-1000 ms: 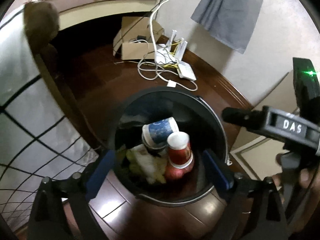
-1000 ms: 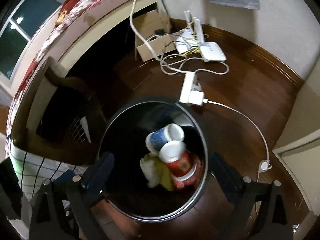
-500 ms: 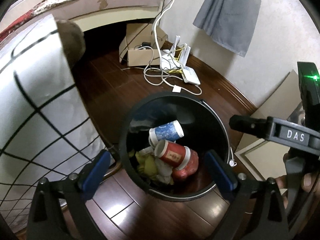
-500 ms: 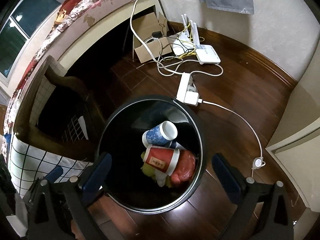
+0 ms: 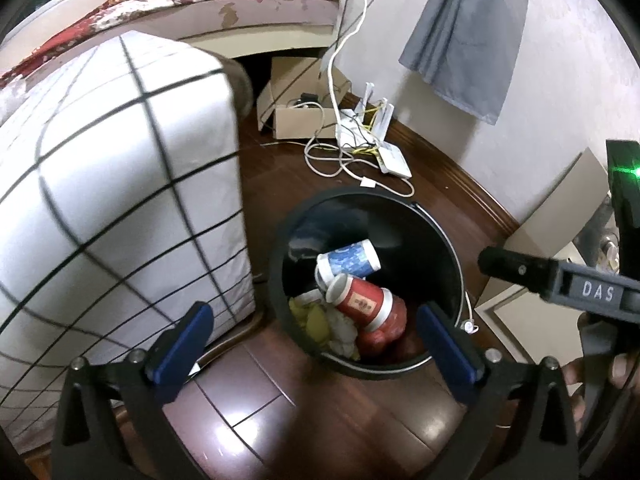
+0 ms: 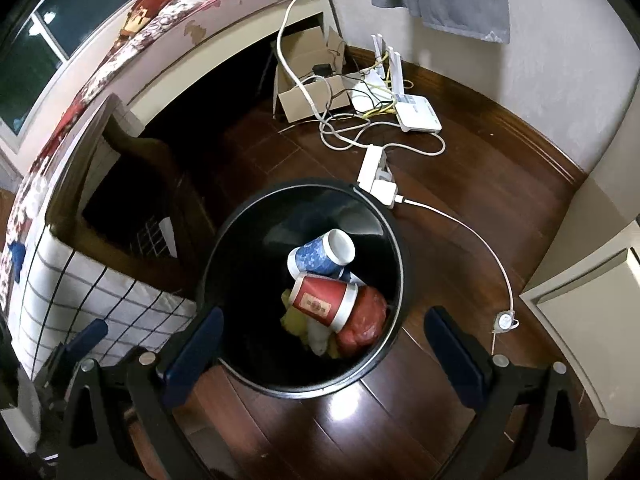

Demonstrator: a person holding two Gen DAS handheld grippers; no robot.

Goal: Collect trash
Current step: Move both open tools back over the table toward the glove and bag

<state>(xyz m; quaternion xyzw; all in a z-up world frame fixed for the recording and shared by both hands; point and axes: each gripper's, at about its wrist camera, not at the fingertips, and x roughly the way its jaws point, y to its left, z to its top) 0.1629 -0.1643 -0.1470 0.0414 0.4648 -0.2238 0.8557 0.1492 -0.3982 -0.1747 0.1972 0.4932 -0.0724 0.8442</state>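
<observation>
Bin: I am looking down into a round black plastic trash bin [image 5: 448,256] with a thin metal rim, standing on the glossy dark brown wooden floor [image 5: 256,408].
Bin contents: a red paper cup with a white rim [image 5: 358,301] is lying on its side on top of the heap; a blue patterned paper cup [image 5: 352,258] is lying just behind it, touching it. Under them I am seeing a crumpled red plastic bag [image 6: 366,320], yellow scraps [image 5: 314,318] and white crumpled paper [image 5: 342,328].
Left gripper [image 5: 316,346]: I am opening its blue-padded fingers [image 5: 184,346] wide, nothing between them; they are hanging over the near rim of the bin.
Right gripper [image 6: 326,354]: its dark blue fingers [image 6: 196,350] are standing spread apart and empty, above the near edge of the bin.
Left side: a white cushion with a black grid pattern [image 5: 120,200] is sitting just beside the bin.
Behind the bin: a white power strip with a plugged charger [image 6: 378,176] is lying close against the far rim, its white cable [image 6: 480,240] curving away over the floor. Further back, an open cardboard box [image 6: 308,96], tangled white cords and a flat white router with upright antennas [image 6: 418,114] are resting near the wall.
Wall: a grey cloth [image 5: 468,32] is hanging down it.
Bed: a floral-patterned mattress edge [image 6: 208,4] is running along the top left.
</observation>
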